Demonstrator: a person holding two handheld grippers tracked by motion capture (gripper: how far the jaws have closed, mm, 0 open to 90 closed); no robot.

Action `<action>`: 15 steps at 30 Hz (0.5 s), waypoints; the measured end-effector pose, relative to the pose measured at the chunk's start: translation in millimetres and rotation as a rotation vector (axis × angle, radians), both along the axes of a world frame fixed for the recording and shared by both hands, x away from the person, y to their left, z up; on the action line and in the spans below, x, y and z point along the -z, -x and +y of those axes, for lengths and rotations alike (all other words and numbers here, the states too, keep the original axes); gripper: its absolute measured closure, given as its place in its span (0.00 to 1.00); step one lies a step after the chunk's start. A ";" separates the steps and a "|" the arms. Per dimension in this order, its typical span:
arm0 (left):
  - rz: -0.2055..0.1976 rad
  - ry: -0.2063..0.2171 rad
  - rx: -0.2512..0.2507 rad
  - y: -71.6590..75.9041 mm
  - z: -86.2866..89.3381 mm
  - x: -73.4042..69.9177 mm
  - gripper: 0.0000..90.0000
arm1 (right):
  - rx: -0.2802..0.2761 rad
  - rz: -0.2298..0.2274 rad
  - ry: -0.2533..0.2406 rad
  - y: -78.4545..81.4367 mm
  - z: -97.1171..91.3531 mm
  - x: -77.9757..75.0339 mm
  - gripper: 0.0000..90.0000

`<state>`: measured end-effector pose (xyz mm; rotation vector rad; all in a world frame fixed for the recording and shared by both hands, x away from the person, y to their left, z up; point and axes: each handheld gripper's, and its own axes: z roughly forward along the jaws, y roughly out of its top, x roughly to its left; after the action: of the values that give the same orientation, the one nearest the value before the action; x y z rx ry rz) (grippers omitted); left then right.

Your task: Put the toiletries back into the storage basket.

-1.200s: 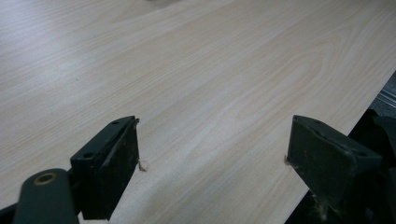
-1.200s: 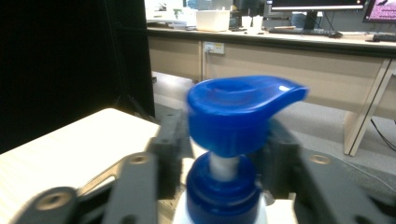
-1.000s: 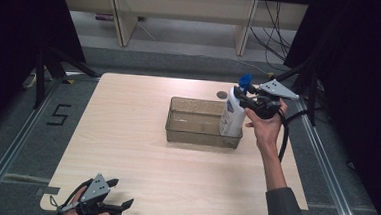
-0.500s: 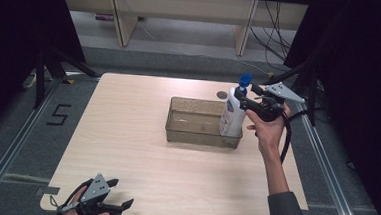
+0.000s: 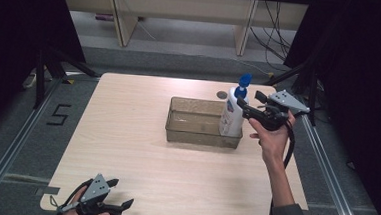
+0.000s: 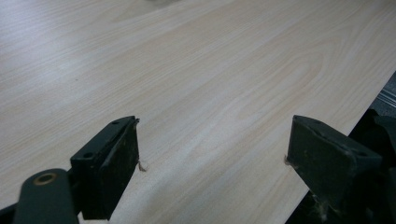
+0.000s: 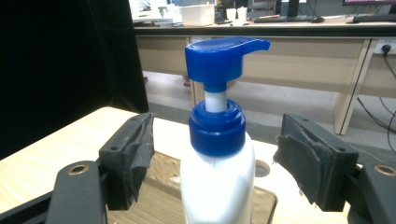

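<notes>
In right end of clear tray [image 5: 192, 132], mid-bench: white pump bottle [image 5: 232, 117] upright, blue pump on top. Right tongs [image 5: 248, 107] just opened, pads flanking bottle neck, clear of it. Left tongs [image 5: 118, 193] wide, empty, near-left bench [image 5: 126, 148] edge.

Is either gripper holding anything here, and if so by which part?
Nothing is held. The right gripper has just been opening; its pads stand clear of the pump bottle. The left gripper is open over bare table.

Table [image 5: 141, 149]: tray [image 5: 197, 123] sits centre-right. Pump bottle [image 5: 233, 115] stands upright in tray's right end. Right gripper [image 5: 251, 107] just right of bottle, level w/ its neck. Left gripper [image 5: 115, 195] at near-left table edge, well apart.
</notes>
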<state>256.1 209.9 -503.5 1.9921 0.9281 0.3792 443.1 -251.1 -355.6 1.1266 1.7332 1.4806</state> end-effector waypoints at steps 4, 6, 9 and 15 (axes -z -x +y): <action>0.002 -0.023 0.007 0.0 1.7 -0.5 0.18 | -0.003 -0.011 -0.016 5.9 -5.1 1.6 0.29; 0.003 -0.029 0.011 0.0 2.5 -1.0 0.18 | 0.003 -0.009 -0.048 9.3 -8.5 4.4 0.30; -0.002 -0.001 0.004 -0.1 1.0 -0.5 0.18 | -0.004 0.005 -0.032 11.6 -12.8 6.3 0.29; -0.002 -0.007 0.005 -0.2 1.4 -0.7 0.18 | -0.011 0.015 -0.031 16.5 -15.9 8.4 0.29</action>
<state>256.4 211.3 -502.7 1.9996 0.9214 0.3812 426.5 -267.0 -364.1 1.1488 1.7349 1.5140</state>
